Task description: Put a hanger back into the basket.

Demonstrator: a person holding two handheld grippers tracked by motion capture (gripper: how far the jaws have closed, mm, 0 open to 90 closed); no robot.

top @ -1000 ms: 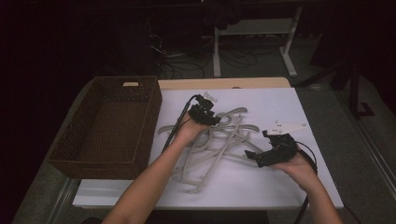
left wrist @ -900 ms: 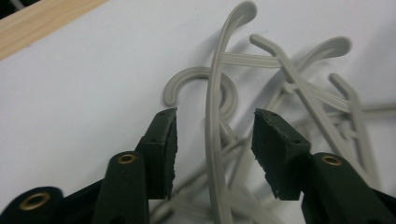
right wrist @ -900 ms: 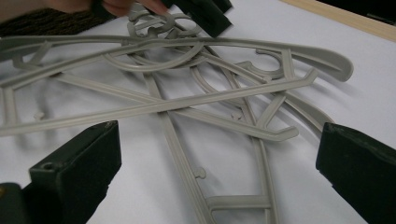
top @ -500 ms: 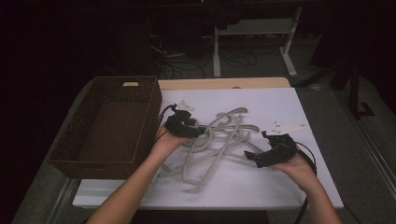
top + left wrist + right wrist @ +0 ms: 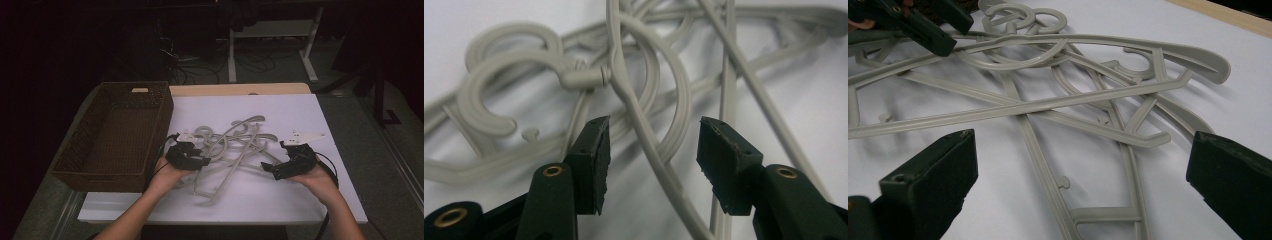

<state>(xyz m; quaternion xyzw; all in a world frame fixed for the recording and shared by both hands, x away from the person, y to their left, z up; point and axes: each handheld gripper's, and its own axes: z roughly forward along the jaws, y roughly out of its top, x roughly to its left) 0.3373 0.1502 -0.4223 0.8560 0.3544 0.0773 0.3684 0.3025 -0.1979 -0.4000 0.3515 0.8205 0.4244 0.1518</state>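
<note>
A wicker basket (image 5: 115, 130) sits far left. The left gripper (image 5: 201, 161), jaws just closing a bit, straddles a hanger arm without pinching it. The grey hangers (image 5: 235, 145) lie tangled mid-table. The right gripper (image 5: 267, 167) hangs wide open beside them.

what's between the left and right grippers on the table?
A tangled pile of grey plastic hangers on the white table cover, seen in the high view. Left gripper sits at its left edge, right gripper at its right.

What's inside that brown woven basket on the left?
The brown woven basket shows only its bare woven floor. The near wall hides the strip of floor just behind it. The grey plastic hangers lie outside, on the white table.
</note>
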